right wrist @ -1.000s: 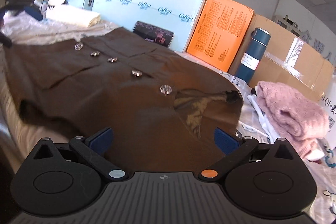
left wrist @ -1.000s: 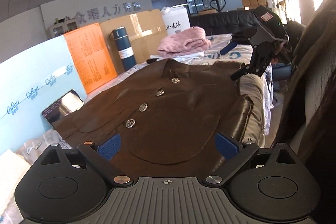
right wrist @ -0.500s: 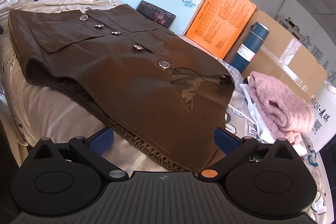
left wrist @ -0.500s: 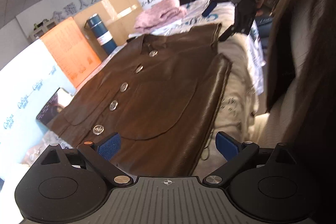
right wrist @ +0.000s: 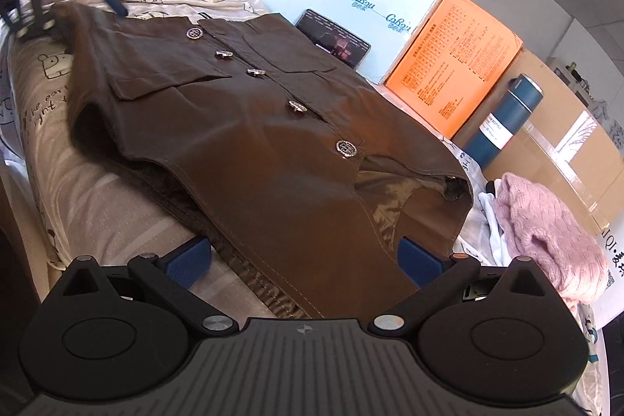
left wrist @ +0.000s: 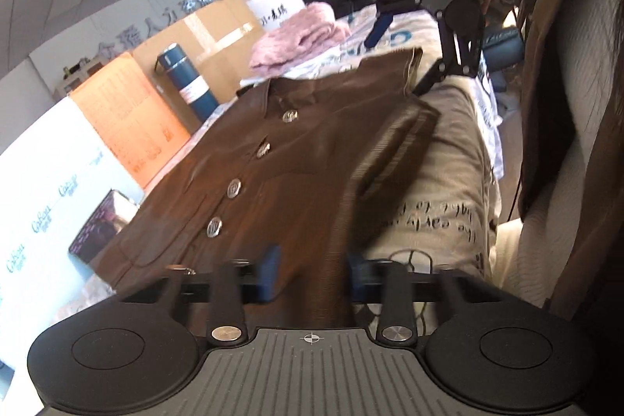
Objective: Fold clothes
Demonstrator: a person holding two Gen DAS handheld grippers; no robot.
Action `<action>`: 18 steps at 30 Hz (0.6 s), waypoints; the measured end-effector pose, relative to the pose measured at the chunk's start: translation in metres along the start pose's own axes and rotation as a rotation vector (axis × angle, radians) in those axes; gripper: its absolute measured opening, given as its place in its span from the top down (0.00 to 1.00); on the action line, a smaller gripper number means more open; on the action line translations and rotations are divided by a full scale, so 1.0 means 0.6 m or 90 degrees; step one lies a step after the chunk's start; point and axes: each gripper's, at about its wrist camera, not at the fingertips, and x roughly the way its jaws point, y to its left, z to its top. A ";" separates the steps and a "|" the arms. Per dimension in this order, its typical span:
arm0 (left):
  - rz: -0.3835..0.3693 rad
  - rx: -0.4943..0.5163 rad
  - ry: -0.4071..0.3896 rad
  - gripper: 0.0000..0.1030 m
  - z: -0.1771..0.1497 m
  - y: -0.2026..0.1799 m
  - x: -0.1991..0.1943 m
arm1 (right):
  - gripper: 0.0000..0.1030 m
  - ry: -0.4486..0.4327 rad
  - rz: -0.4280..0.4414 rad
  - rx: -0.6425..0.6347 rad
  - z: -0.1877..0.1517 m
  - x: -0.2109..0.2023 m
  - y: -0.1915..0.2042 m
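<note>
Jacket (right wrist: pixel 241 127) flat; hem between narrowed left tool (left wrist: pixel 312 273) fingers.

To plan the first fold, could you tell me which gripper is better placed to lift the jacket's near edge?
Left. The left gripper has closed in around the brown jacket hem, while the right gripper is wide open at the shoulder.

left claw (left wrist: pixel 312 269): black, blue pads | right claw (right wrist: pixel 304 260): black, blue pads, silver screws

Bare bed (right wrist: pixel 97 205) lies free along the jacket's (right wrist: pixel 249 135) near edge; boxes (right wrist: pixel 456 65), bottle (right wrist: pixel 503 127) and phone (right wrist: pixel 335 39) wall the far side, pink sweater (right wrist: pixel 546 232) crowds the collar end
</note>
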 end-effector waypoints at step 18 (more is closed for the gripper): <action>0.013 -0.075 0.033 0.42 -0.036 0.021 0.014 | 0.00 -0.042 -0.040 0.034 0.041 0.048 -0.018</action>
